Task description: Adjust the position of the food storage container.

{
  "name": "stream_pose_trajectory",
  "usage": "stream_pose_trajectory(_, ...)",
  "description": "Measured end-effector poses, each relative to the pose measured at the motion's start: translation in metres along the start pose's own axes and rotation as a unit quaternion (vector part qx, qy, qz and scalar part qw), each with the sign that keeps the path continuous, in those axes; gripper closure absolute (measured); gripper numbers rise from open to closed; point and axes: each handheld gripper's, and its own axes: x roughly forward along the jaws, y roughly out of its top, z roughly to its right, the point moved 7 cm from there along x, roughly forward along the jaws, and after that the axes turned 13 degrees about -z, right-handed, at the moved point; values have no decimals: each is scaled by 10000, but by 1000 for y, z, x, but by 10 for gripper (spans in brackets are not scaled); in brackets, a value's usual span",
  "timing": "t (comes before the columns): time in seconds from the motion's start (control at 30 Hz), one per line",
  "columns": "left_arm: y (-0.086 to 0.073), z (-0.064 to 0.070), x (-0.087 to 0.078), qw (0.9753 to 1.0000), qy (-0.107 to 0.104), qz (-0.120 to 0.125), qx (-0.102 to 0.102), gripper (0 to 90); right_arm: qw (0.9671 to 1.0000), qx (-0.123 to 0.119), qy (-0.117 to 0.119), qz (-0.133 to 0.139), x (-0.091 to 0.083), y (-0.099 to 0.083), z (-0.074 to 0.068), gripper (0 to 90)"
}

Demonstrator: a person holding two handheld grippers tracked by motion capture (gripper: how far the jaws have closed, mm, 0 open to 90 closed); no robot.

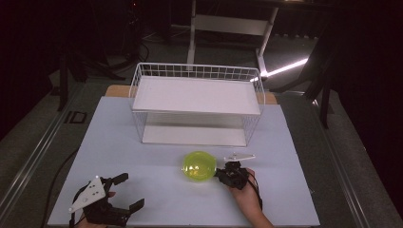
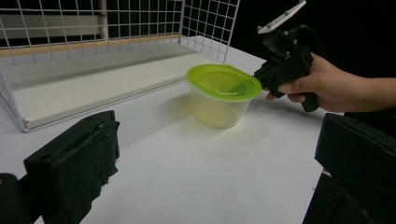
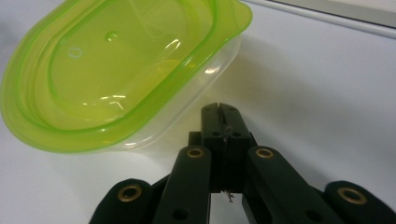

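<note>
A clear plastic container with a lime-green lid stands on the white table, in front of the wire rack. My right gripper lies just right of it, jaws pressed together with nothing between them, tips right at the container's side under the lid's rim. From the left gripper view, the right gripper meets the lid's edge, held by a hand. My left gripper rests near the table's front left corner, jaws wide apart and empty, pointing toward the container.
A white wire rack with a white upper shelf and a white bottom board stands at the back middle of the table. A white-legged desk and dark floor lie beyond.
</note>
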Motion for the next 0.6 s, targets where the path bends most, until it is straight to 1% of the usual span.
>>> stream_pose_trajectory(0.17, 0, 0, 0, 10000, -10, -8, -8, 6, 10000, -21, 79, 30, 7, 11, -9, 900)
stream_pose_trajectory(0.33, 0, 0, 0, 10000, -18, -4, -22, 6, 9999, -74, 138, 3, 14, 17, -17, 900)
stream_pose_trajectory(0.37, 0, 0, 0, 10000, -16, -8, -19, 6, 9999, -52, 140, 5, 15, 17, -18, 900)
stream_pose_trajectory(0.53, 0, 0, 0, 10000, -20, 0, -20, 6, 9998, -48, 168, -8, 15, 16, -19, 900)
stream_pose_trajectory(0.6, 0, -1, 0, 10000, -16, -1, -28, 6, 9999, -70, 136, -8, 14, 13, -16, 900)
